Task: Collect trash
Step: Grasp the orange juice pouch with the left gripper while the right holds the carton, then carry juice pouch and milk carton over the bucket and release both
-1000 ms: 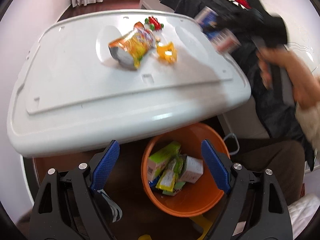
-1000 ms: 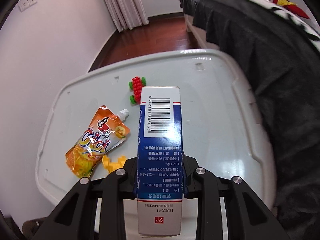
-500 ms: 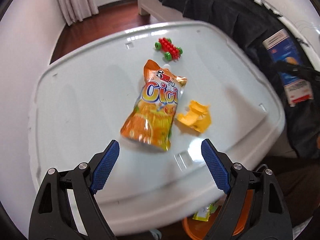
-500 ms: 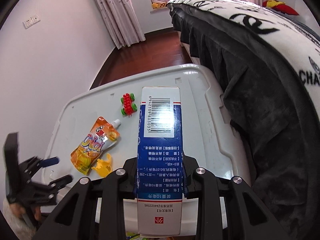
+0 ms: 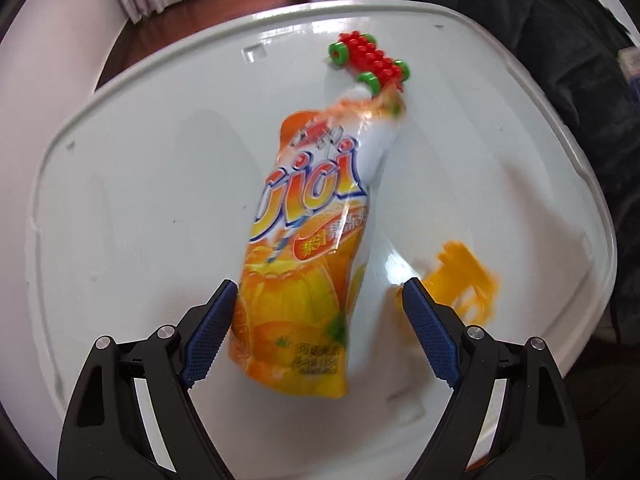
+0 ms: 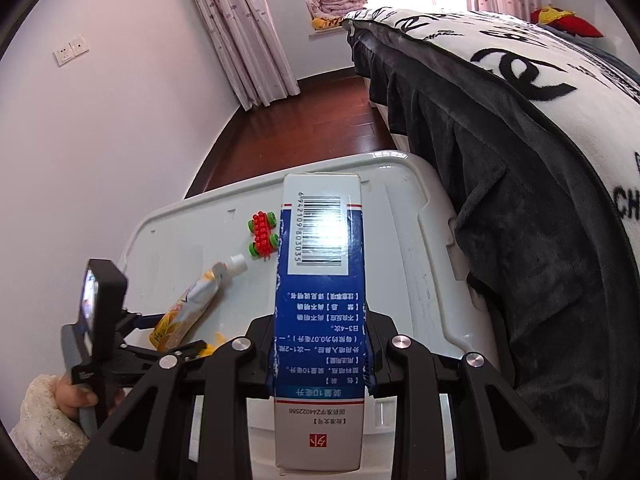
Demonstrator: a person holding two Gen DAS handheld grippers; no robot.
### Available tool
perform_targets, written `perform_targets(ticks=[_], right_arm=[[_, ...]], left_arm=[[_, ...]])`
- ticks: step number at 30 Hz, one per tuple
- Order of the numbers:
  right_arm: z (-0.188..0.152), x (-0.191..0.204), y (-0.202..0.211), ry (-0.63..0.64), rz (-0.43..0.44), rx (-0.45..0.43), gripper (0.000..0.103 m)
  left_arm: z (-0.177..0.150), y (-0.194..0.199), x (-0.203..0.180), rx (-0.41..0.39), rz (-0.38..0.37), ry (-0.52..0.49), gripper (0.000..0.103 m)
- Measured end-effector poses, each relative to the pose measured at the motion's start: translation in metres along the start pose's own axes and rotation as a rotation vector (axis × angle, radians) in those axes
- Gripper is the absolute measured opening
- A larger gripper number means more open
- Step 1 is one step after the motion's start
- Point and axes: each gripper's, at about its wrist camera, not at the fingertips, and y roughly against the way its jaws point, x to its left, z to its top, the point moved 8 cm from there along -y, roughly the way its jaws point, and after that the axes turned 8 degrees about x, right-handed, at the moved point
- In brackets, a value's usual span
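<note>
From the left wrist view, the left hand-held gripper (image 5: 318, 334) stands released, its jaws on both sides of the orange juice pouch (image 5: 308, 248) lying on the white counter (image 5: 120, 200), probably to pick it up as trash. A red toy car (image 5: 370, 62) sits at 12 o'clock from the pouch, a yellow scrap (image 5: 466, 276) at 4 o'clock.

The right wrist view alone shows the right hand-held gripper (image 6: 320, 354) clenched on a blue and white box (image 6: 320, 312), the bed (image 6: 520, 140) and the person's hand (image 6: 76, 396).

An orange drink pouch (image 5: 304, 248) with a white spout lies flat on the white lid's near side. A blue-and-white carton (image 6: 320, 312) stands clamped upright above the lid's near edge, barcode facing out.
</note>
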Motion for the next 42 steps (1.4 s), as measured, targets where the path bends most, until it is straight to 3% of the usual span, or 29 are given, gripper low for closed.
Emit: perform_targets(ticks=[6,9,14,17,32,39,42], right_arm=[[-0.002,-0.003,-0.008,-0.003,-0.006,0.016,0.030],[-0.004,-0.002,-0.011,-0.007,-0.001,0.023,0.030],[-0.005,-0.004,-0.015,-0.017,0.007,0.031,0.030],[-0.007,-0.005,-0.019,-0.019,0.012,0.037,0.030],[-0.014,0.022,-0.013,0.015,0.058,0.030,0.031],[-0.036,0.055,0.014,0.066,0.116,0.034,0.031],[-0.064,0.069,0.028,0.102,0.135,0.063,0.031]], left_arm=[[0.014,-0.008,0.006,-0.008,-0.065,0.079,0.083],[0.017,-0.003,0.007,-0.050,-0.076,0.101,0.065],[0.015,0.004,0.008,-0.083,-0.078,0.107,0.047],[0.013,0.007,0.008,-0.086,-0.083,0.091,0.042],[-0.018,0.046,0.010,-0.170,-0.098,0.106,0.040],[-0.061,0.079,-0.013,-0.189,-0.144,0.059,0.040],[-0.090,0.092,-0.032,-0.191,-0.169,0.023,0.040]])
